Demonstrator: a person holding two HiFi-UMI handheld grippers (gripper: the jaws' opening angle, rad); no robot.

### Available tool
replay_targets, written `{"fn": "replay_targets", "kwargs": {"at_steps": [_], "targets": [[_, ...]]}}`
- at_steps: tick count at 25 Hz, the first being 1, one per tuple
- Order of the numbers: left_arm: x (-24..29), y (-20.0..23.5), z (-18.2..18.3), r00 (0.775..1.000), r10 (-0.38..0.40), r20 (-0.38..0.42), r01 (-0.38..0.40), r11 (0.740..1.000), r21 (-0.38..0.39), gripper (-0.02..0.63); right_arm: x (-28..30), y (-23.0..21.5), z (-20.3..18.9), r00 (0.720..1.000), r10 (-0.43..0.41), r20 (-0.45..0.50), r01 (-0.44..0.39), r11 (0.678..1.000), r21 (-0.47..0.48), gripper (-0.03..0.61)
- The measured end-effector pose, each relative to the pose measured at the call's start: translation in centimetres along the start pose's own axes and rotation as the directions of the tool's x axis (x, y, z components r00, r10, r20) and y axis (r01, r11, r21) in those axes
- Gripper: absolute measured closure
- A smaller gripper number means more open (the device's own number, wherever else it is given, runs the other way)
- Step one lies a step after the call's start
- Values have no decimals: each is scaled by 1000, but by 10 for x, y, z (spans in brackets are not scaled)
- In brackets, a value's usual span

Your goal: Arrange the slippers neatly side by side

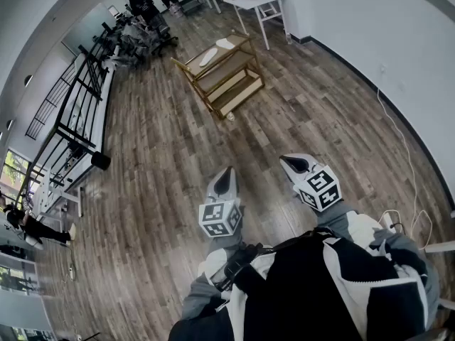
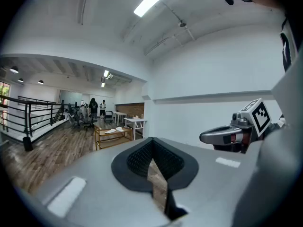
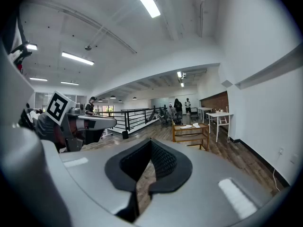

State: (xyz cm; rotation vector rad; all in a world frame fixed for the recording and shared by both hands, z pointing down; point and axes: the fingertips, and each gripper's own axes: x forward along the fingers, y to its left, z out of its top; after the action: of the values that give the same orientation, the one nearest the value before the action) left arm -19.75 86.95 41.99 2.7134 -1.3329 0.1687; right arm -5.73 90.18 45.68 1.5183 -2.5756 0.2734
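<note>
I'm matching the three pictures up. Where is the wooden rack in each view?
Head view: wooden rack upper centre, far ahead.
Left gripper view: wooden rack left of centre.
Right gripper view: wooden rack right of centre.
Shared landmark: white table beside it.

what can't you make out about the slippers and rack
- Slippers, head view: too small to tell which way they point or whether they touch.
- Rack lower shelves, both gripper views: too small to tell contents.
- Small thing on floor by rack, head view: too small to name.
</note>
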Motion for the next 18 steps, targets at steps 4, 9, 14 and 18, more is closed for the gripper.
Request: {"fn": "replay_targets", "kwargs": {"at_steps": [4,9,14,18], "targets": [[6,0,-4,1000,-15,6,15,1000,-1,607,4,-2,2,1000,4,-2,-4,1000,-4,578],[5,0,-6,1000,-10,12,10,1000,11,607,3,-2,1,1000,11,-2,-11,1000,-12,578],[3,0,-4,1000,-2,15,2,1000,8,607,4,3,2,999,51,2,-51,999,19,574],[6,-3,-5,1000,-2,15,2,1000,8,607,6,5,0,998,59,-1,-59,998,17,523]]}}
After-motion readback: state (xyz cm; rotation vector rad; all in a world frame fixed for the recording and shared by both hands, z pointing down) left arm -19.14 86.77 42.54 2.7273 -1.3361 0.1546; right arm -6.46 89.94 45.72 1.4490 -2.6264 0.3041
